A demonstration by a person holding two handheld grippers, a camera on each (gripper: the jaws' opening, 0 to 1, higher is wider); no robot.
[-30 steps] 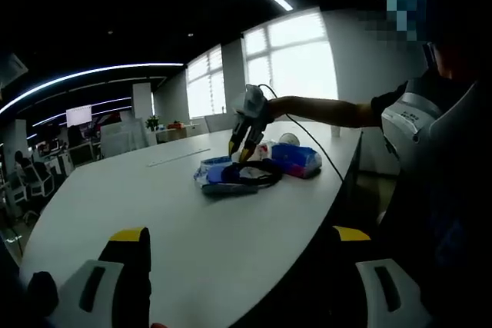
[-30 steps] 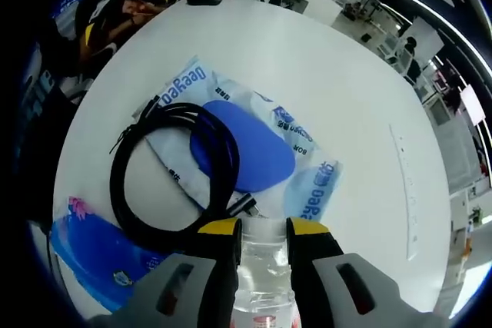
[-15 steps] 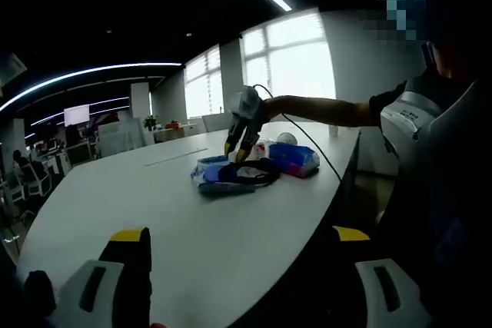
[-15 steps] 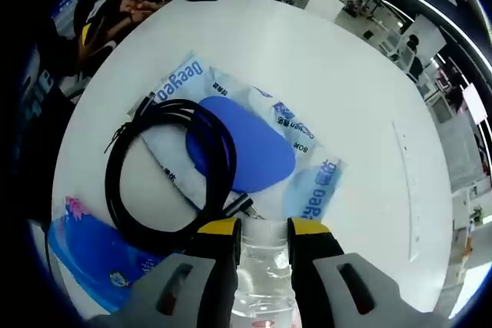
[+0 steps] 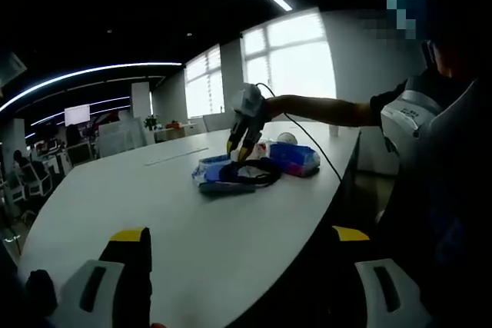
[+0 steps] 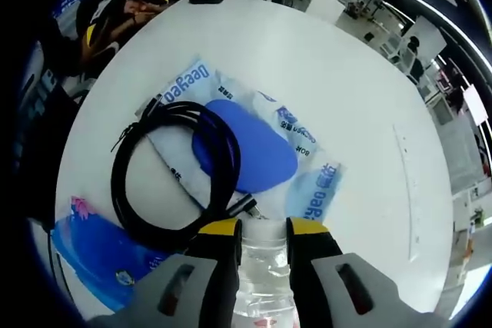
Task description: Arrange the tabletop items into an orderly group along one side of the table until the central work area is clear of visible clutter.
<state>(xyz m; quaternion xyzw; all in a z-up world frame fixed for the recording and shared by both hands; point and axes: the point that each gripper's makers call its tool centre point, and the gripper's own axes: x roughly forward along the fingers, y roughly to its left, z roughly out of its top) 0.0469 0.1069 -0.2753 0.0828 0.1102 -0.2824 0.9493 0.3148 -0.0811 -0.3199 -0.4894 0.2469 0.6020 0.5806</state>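
Right gripper (image 6: 263,226) clamps the bottle (image 6: 263,282) (clear plastic); cable (image 6: 173,178) coils at ten o'clock; left gripper (image 5: 240,232) gapes over the table (image 5: 192,228).

the right tool (image 6: 260,226), clamped on the bottle (image 6: 263,282), dipped slightly and returned.

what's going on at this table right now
A person is tidying a white table with a gripper in each hand. The right gripper is shut on a clear plastic bottle, held just above a small pile: a coiled black cable lying on a white and blue packet, with a blue pack beside them. The left gripper hangs open near the table's edge, holding nothing.
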